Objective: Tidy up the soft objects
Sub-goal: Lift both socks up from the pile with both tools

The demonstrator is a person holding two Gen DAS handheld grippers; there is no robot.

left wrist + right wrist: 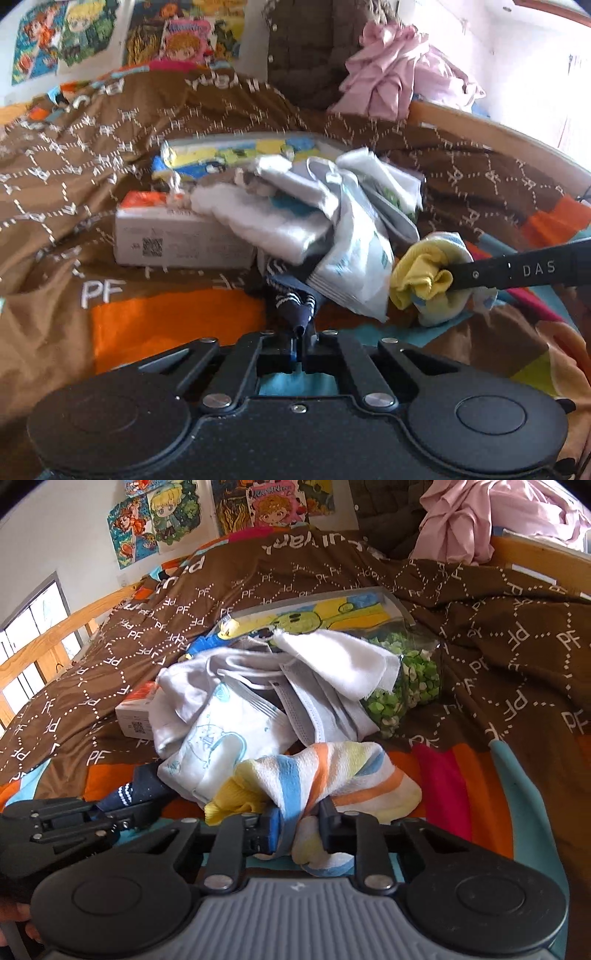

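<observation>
Striped sock (325,775), yellow-cuffed, sits at the near edge of a clothes pile (258,701) on a brown PF-print bedspread (498,635), pinched mid-length betw. the right gripper (299,830) fingers, jaws narrowed onto the fabric. Just left, the left gripper (303,339) is closed tight on a navy sock (291,295) w/ white stripes. White box (177,243) lies behind the pile.

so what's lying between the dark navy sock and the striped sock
A white printed packet lies between the navy sock and the striped sock, clearest in the right wrist view.
</observation>
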